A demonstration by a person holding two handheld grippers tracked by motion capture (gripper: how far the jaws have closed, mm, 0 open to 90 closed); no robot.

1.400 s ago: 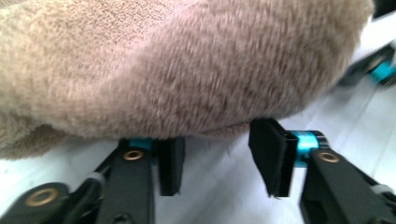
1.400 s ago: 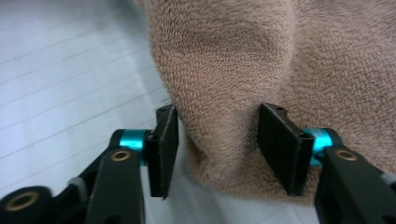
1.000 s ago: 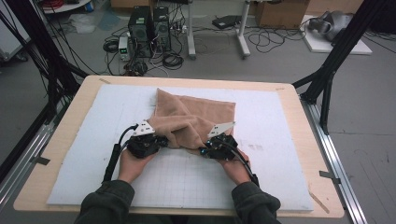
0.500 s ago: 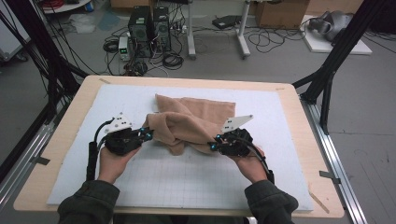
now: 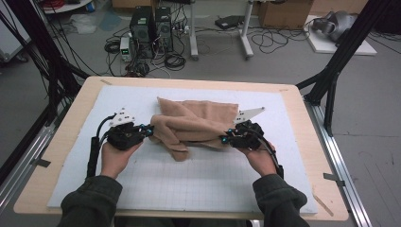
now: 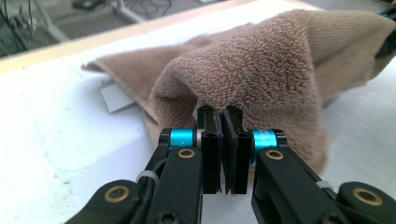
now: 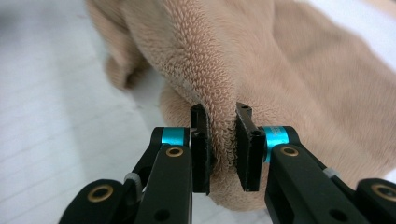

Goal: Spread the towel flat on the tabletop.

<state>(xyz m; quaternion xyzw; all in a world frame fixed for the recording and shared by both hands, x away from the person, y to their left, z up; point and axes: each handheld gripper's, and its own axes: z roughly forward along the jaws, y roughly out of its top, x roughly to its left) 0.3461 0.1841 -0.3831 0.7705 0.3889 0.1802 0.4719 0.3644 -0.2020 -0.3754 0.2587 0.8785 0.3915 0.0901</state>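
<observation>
A tan terry towel (image 5: 196,124) lies bunched on the white gridded mat (image 5: 198,182), its near edge lifted between both hands. My left gripper (image 5: 150,131) is shut on the towel's left end; in the left gripper view its jaws pinch a thin fold of the towel (image 6: 261,74) at the tips (image 6: 223,122). My right gripper (image 5: 223,139) is shut on the right end; in the right gripper view a thick fold of the towel (image 7: 219,70) sits squeezed between the jaws (image 7: 220,122). A short flap of towel hangs down between the grippers.
The mat covers a wooden table (image 5: 302,123) framed by black struts (image 5: 340,56) at both far corners. Computers and cables (image 5: 151,33) lie on the floor beyond the far edge. A grey card (image 6: 116,95) peeks from under the towel in the left gripper view.
Both hands have moved apart and risen, the left one leftward and the right one rightward, stretching the towel's near edge between them. Both grips have held throughout.
</observation>
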